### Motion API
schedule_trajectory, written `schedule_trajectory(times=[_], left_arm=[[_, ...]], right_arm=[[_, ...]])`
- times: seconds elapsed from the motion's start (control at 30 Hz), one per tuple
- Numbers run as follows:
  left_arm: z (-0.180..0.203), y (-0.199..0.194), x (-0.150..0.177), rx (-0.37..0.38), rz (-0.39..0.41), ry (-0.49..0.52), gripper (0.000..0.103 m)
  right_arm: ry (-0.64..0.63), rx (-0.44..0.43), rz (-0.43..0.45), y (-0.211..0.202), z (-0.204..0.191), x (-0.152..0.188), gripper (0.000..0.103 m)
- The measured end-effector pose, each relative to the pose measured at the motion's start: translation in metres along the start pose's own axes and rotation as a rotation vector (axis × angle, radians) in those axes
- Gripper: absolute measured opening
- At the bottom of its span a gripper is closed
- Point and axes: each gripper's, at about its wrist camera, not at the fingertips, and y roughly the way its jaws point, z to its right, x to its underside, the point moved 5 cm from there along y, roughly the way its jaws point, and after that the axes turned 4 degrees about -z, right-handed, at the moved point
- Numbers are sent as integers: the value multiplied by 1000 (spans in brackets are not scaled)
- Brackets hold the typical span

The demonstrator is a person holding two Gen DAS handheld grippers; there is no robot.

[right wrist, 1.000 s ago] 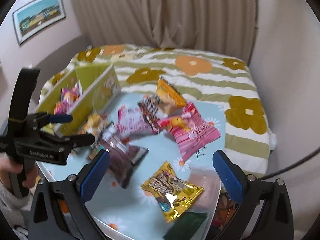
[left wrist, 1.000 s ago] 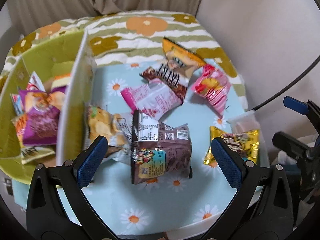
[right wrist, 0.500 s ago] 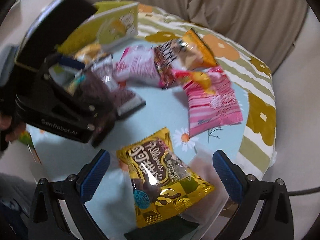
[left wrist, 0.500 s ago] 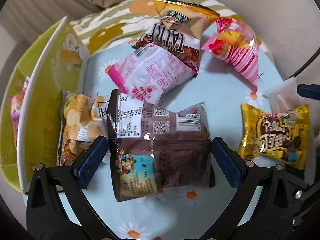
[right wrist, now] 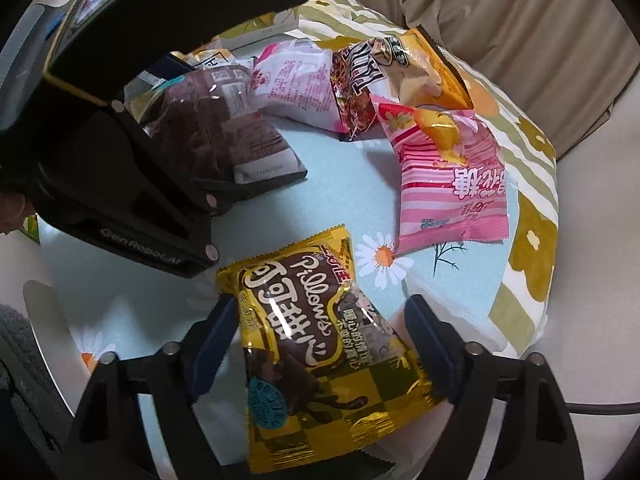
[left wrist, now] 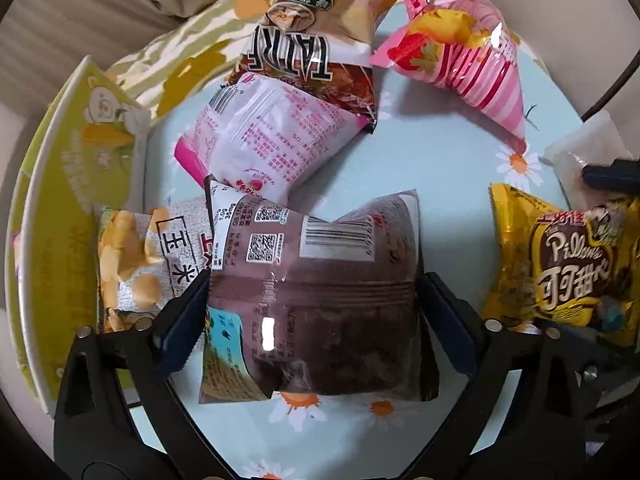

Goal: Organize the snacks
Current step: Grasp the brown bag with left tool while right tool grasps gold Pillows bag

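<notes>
Snacks lie scattered over a counter [left wrist: 420,168] covered in a pale blue daisy-print cloth. The left hand-held gripper [left wrist: 314,320] points steeply down over a brown packet [left wrist: 320,304], which lies flat between its blue pads; the jaws are closing, and the pads sit right at the packet's two side edges, though whether they press yet cannot be told. The brown packet partly overlaps a corn-snack bag [left wrist: 148,264] to its left and a white-and-pink packet [left wrist: 268,140] beyond it. Further back lie an orange chip bag [left wrist: 320,12] and a pink striped bag [left wrist: 472,68]. A yellow-green box [left wrist: 68,208] stands at the left edge of the counter.

The right hand-held gripper [right wrist: 320,344] points down over a gold "Pillows" packet [right wrist: 320,344] near the counter's right edge. Its jaws are also closing, with the packet between them: the left pad meets the packet's edge, while the right pad stands just beside it. A striped, flowered bed [right wrist: 532,184] lies behind the counter.
</notes>
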Motion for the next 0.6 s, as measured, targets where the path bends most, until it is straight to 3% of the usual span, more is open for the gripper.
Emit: schedule_trajectory(times=[0.27,0.6], left_arm=[[-11,-9,7,57,16,-29,82],[-17,-13,19,110,6,-66,79]], right_arm=[[-4,-13,5,4,1,-1,68],[2,-25,8,5,-2,-3,64]])
